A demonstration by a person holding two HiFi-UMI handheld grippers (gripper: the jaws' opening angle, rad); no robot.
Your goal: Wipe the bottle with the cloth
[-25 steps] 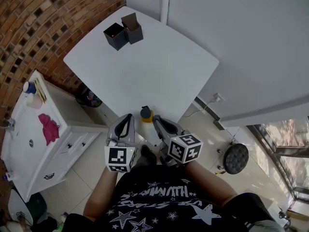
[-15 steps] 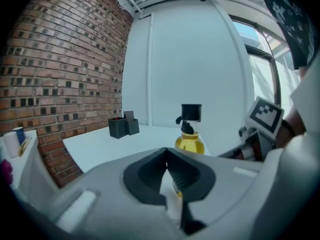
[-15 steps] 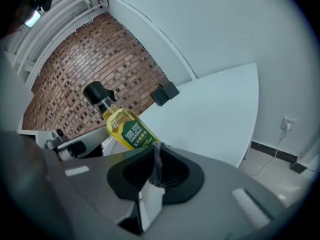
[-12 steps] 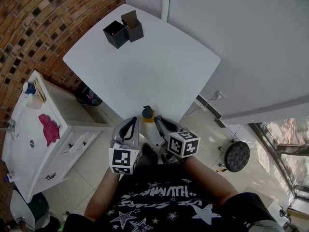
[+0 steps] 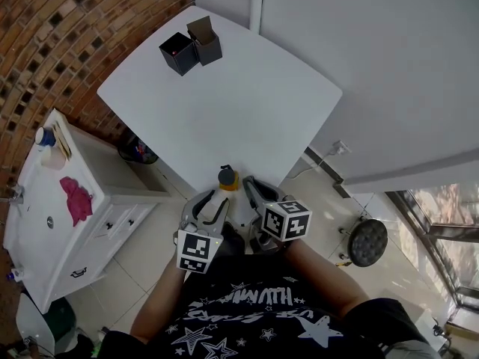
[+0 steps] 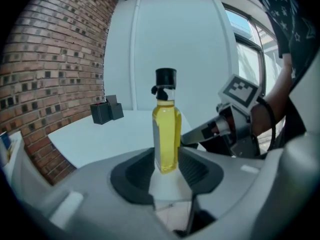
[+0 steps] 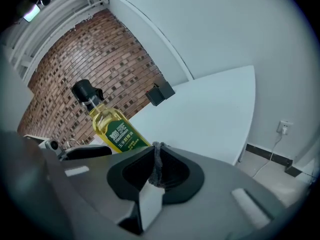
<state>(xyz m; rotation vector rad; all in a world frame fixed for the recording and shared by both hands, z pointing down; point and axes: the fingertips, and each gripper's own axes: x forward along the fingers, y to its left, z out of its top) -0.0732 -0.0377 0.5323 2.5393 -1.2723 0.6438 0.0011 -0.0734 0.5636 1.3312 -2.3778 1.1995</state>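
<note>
- Bottle (image 6: 166, 129) of yellow oil stands up straight on the white bench (image 5: 224, 88), right at the corner nearest you. Its black cap is on top, so its long side runs up and down.
- Your left tongs (image 6: 167, 168) point straight at it. The low part of the bottle shows in the gap between the two jaws.
- Those jaws have just been opening. They now stand part way apart, about as wide as the bottle. I do not think the pads press on it yet, so the left tongs hold nothing.
- Your right tongs (image 7: 156, 154) are closed tight on a thin fold of dark grey cloth (image 7: 157, 165). Only a small strip of it peeks out between the jaws.
- From the right tongs, the bottle is off to the left and a bit ahead, not in line with them.
- The left tongs are the nearer ones, just beside the bottle.
- My guess for the next move: slide the left tongs around the low part of the bottle and close them softly. Then bring the cloth across to its side.
- Watch out: the bottle is tall, thin and close to the edge. A bump could knock it to the floor.
- Two black boxes (image 5: 191, 48) sit at the far end of the bench, well apart from all this.
</note>
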